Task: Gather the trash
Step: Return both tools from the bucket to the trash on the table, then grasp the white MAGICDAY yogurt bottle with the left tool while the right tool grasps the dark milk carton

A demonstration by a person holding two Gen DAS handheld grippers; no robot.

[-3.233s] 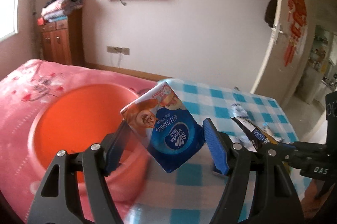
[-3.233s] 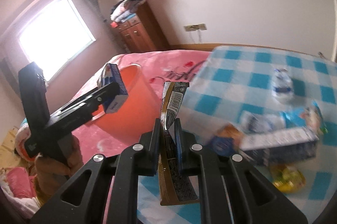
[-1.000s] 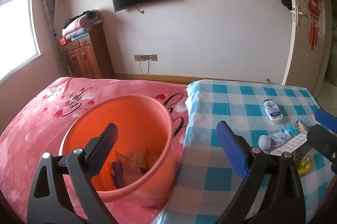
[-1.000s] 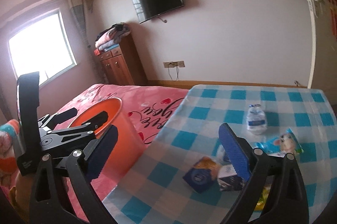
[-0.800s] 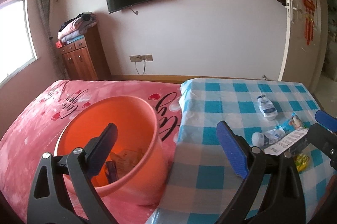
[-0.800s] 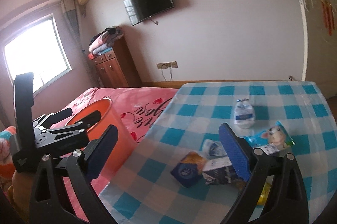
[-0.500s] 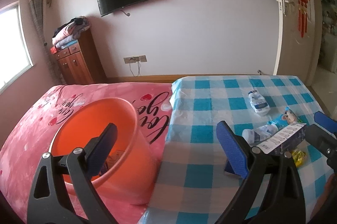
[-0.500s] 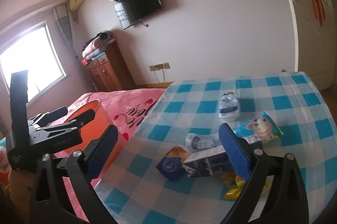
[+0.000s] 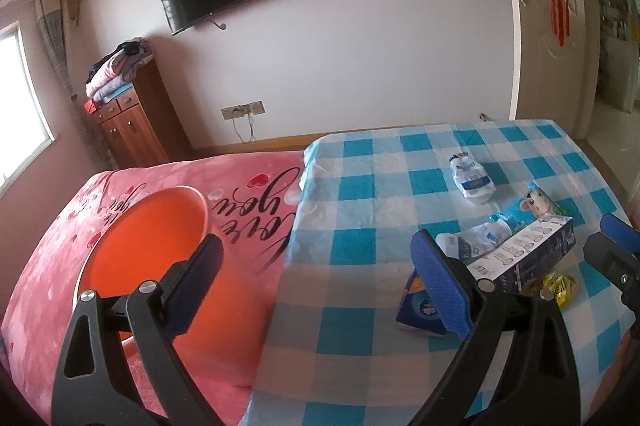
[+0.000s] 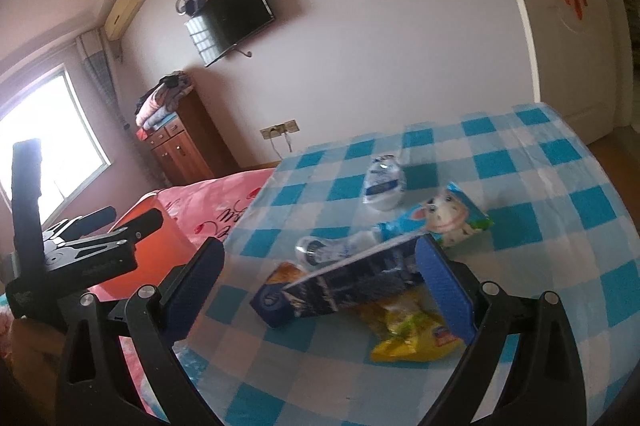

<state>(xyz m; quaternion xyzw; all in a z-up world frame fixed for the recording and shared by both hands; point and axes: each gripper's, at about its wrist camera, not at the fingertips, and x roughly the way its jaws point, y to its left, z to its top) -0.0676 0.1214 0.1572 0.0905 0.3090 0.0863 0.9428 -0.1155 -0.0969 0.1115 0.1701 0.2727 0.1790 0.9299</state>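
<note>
From the left wrist camera, the left gripper (image 9: 320, 282) hangs with fingers spread wide and empty above the seam where a pink bedspread (image 9: 248, 194) holding an orange bucket (image 9: 160, 226) meets a blue-checked cloth (image 9: 360, 194), on which trash lies clustered: a dark carton (image 9: 528, 254), a blue tissue pack (image 9: 420, 302), two crushed bottles and a cow-print wrapper (image 9: 532, 206). From the right wrist camera, the right gripper (image 10: 320, 282) is likewise spread and empty, poised over the dark carton (image 10: 360, 278), which lies on the blue tissue pack (image 10: 272, 302) beside a yellow wrapper (image 10: 412, 334).
</note>
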